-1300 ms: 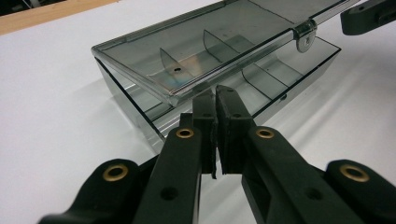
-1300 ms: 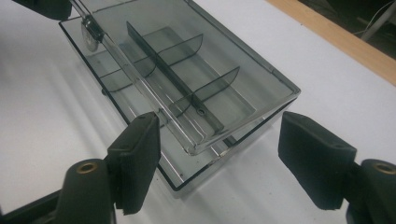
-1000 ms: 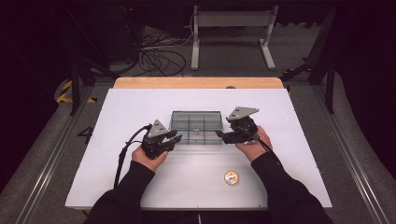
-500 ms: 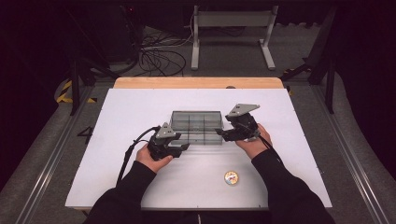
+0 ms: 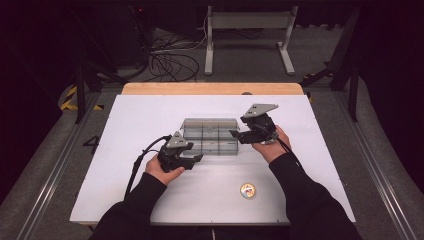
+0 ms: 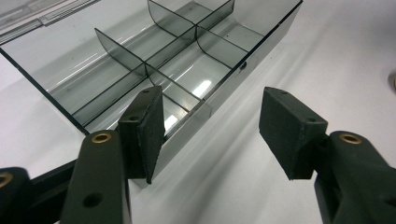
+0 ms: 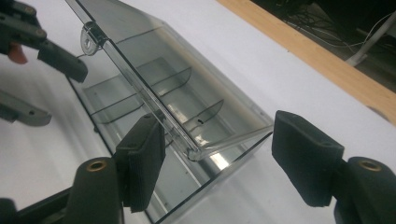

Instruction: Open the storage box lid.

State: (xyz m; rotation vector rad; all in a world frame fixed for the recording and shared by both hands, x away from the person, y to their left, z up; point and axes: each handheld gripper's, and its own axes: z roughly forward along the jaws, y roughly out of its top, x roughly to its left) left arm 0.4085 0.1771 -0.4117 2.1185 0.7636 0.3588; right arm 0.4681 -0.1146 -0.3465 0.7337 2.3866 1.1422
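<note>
A dark room with cables on the floor and a pale metal frame at the far side surrounds a white surface (image 5: 150, 125) edged far off by a wooden strip (image 5: 210, 88). From the high view, a clear compartment box (image 5: 210, 136) sits mid-surface, well in from every edge, with open white room to its left, right and near side. The left tool (image 5: 196, 159) is at the box's near left corner, the right tool (image 5: 235, 134) at its right end. A small round badge (image 5: 247, 190) lies near the near edge, well apart from the box.

In the left gripper view, the left tool (image 6: 210, 130) has just been opening; its jaws stand apart, straddling the box's near wall (image 6: 224, 88) at the corner, the left pad just beside it, the right pad clear over bare surface.

In the right gripper view, the right tool (image 7: 219, 163) has its jaws apart around the box's end corner, where the raised lid (image 7: 140, 88) meets it; whether a pad touches I cannot tell. The left tool (image 7: 46, 65) shows beyond.
</note>
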